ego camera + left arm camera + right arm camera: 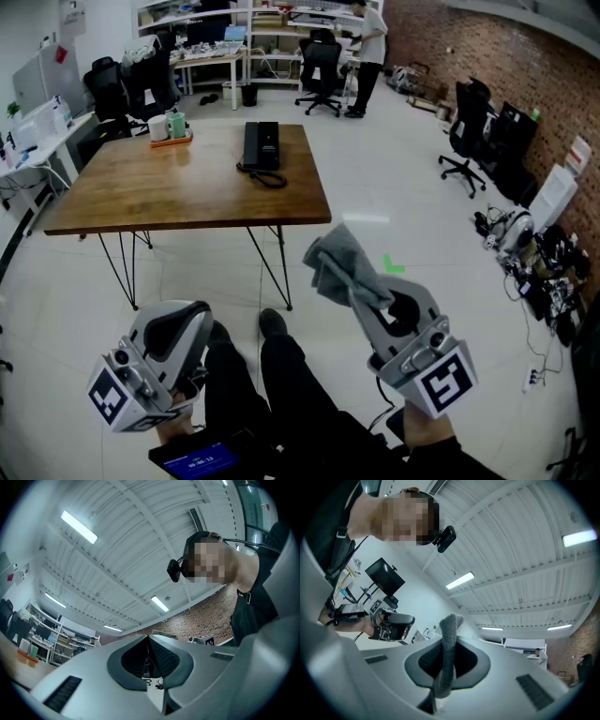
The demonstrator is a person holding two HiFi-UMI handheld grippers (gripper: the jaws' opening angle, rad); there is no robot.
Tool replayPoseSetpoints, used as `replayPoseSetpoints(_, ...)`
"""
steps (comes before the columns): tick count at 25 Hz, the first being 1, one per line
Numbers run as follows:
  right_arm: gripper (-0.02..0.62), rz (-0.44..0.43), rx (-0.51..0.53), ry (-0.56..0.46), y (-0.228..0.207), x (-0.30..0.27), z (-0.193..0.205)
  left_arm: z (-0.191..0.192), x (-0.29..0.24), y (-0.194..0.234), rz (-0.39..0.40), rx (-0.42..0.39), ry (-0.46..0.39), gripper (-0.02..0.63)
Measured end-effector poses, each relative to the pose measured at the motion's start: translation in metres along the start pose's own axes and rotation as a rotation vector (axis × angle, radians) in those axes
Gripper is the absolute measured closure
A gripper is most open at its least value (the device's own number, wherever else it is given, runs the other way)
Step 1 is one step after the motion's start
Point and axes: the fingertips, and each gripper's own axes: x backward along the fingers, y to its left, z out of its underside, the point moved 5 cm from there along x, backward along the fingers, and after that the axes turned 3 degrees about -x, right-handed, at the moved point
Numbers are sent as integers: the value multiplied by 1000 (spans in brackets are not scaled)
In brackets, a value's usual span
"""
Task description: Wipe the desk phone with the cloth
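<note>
A black desk phone (262, 147) with a coiled cord lies near the far right edge of the wooden table (178, 192), well ahead of both grippers. A grey cloth (337, 262) sticks up out of my right gripper (364, 292), which is shut on it low at the right, above the floor. In the right gripper view the cloth (447, 658) stands as a pinched strip between the jaws of the right gripper (449, 639). My left gripper (199, 311) hangs low at the left, close to the person's legs. Its jaws (149, 638) meet with nothing between them and point up at the ceiling.
An orange tray with cups (170, 131) stands at the table's far left corner. Office chairs (319, 66) (466, 131) and a standing person (368, 47) are behind the table. Cables and gear (534, 253) lie on the floor along the right brick wall. A desk (37, 141) stands at left.
</note>
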Motion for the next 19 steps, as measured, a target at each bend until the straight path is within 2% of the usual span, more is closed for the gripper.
replayPoseSetpoints(2, 572, -2, 7, 0, 1, 0, -1, 0, -1, -1, 4, 11, 3, 609)
replayPoseSetpoints(6, 572, -5, 16, -9, 2, -1, -5, -3, -3, 1, 4, -50, -6, 609)
replayPoseSetpoints(19, 572, -13, 24, -15, 4, -4, -5, -3, -2, 2, 7, -52, -6, 609)
